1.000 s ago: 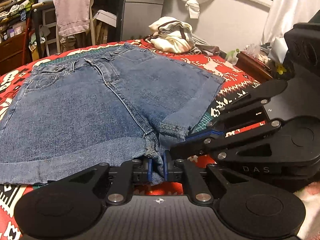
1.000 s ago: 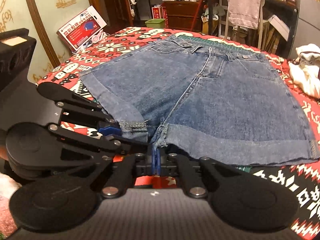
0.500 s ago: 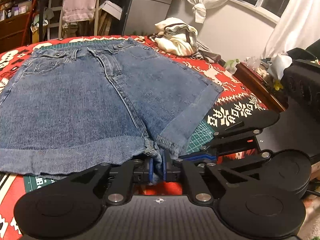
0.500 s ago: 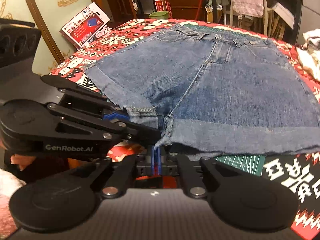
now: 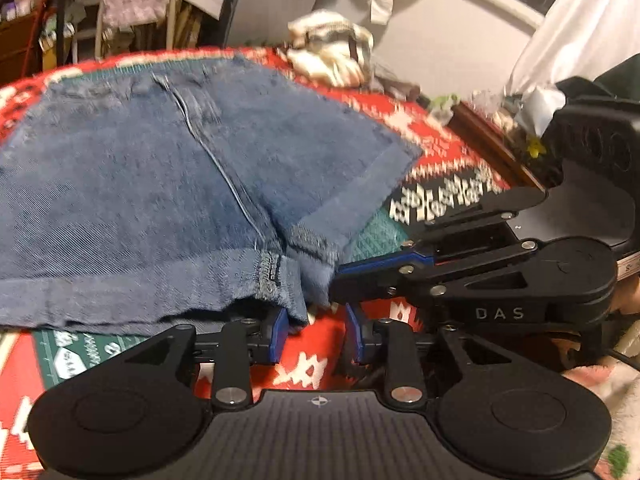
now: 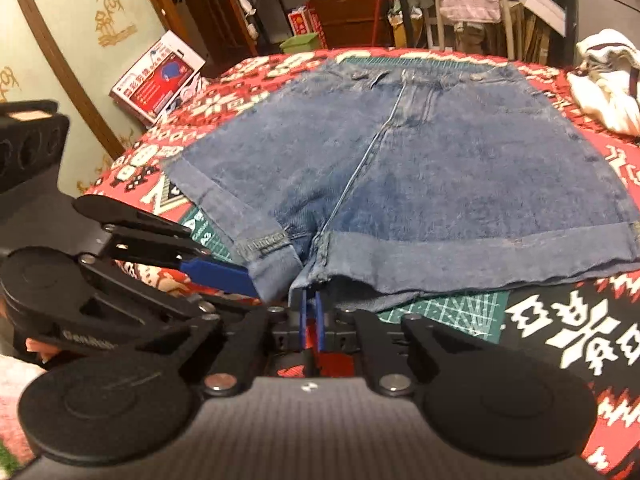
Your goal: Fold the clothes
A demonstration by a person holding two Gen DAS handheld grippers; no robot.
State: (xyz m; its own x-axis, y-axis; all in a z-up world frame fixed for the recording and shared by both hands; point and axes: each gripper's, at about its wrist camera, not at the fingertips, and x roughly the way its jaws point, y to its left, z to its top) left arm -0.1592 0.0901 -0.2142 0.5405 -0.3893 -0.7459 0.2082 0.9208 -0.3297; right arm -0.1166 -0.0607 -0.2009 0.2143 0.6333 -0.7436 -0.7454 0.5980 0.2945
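The blue denim shorts [image 6: 420, 176] lie flat on the red patterned blanket [image 6: 560, 328], hems nearest both claws. The left claw [image 5: 316, 334] stands wide open, one blue pad touching the hem at the crotch. The right claw [image 6: 310, 320] is nearly closed, pinching the cuffed hem's edge.

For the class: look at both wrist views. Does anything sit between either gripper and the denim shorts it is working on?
Nothing visible does. The left gripper is open at the hem of the denim shorts, one pad touching the cloth. The right gripper is nearly shut on the hem by the crotch. The white clothes pile lies well off.
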